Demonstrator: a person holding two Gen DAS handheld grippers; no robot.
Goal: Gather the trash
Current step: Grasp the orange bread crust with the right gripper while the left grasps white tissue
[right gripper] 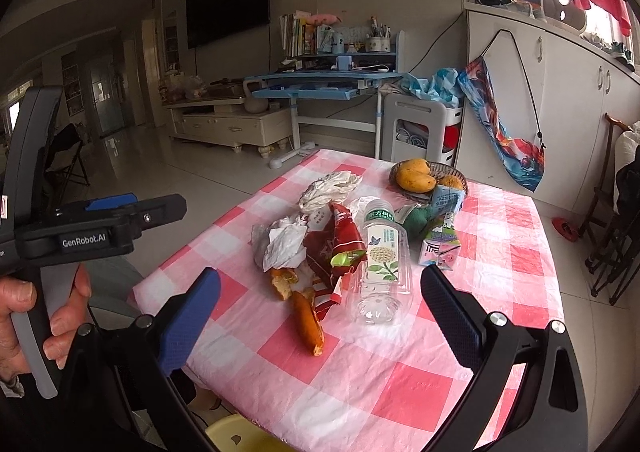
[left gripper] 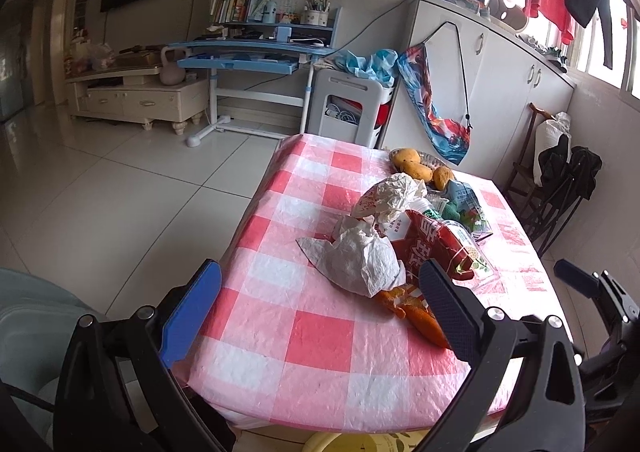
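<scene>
Checked table (right gripper: 400, 392): trash heap (right gripper: 320, 252) mid-surface, bottle (right gripper: 382, 272) and wrappers together, mango basket (right gripper: 454, 172) at far edge. Left gripper (left gripper: 320, 312) and right gripper (right gripper: 320, 316), jaws spread and empty, hover near edge, likely poised to pick.

Your right tongs (right gripper: 320, 312) gape wide above the clear plastic bottle (right gripper: 384, 268) and orange peel strip (right gripper: 307, 322) on the pink-checked bench (right gripper: 400, 372).

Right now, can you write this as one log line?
left gripper: open, empty | right gripper: open, empty | trash pile: on table, untouched
</scene>
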